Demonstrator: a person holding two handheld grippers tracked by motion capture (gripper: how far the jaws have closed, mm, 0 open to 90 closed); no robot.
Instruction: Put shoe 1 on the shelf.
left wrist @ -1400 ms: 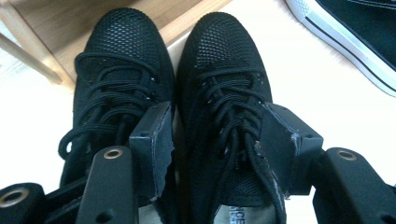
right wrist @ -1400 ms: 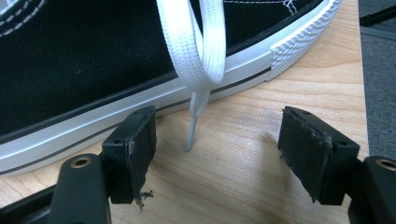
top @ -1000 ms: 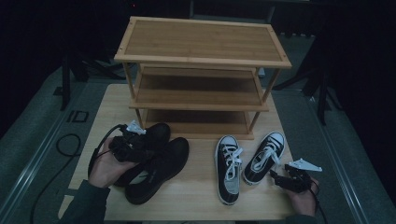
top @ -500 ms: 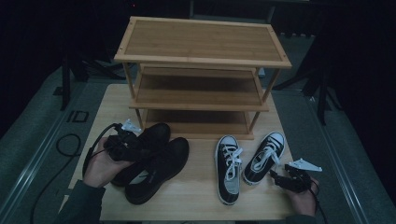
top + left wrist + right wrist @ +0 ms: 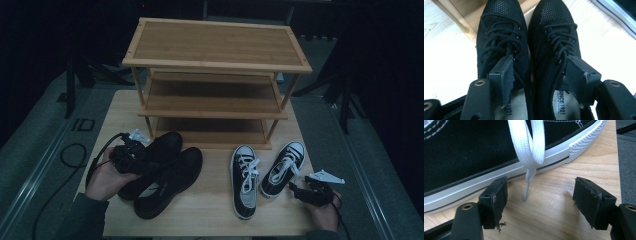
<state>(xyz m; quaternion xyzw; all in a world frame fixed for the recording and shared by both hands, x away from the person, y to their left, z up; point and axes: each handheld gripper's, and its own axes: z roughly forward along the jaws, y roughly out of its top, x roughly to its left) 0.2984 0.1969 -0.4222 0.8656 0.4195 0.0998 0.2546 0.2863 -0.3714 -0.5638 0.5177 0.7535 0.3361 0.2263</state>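
Black shoes [image 5: 165,170] and sneakers [image 5: 265,172] sit on bench [image 5: 210,215] in front of rack [image 5: 215,75]; rack shelves bare, nothing stowed yet. L gripper [image 5: 536,72] fingers just opened wide, straddling black pair's inner sides, one finger in each shoe's opening, no clamp. R gripper [image 5: 539,202] fingers wide beside sneaker, holding nothing.

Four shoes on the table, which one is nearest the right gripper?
The black-and-white sneaker at far right: its heel end sits just ahead of the right gripper, its white lace dangling between the open jaws. The other sneaker lies further left.
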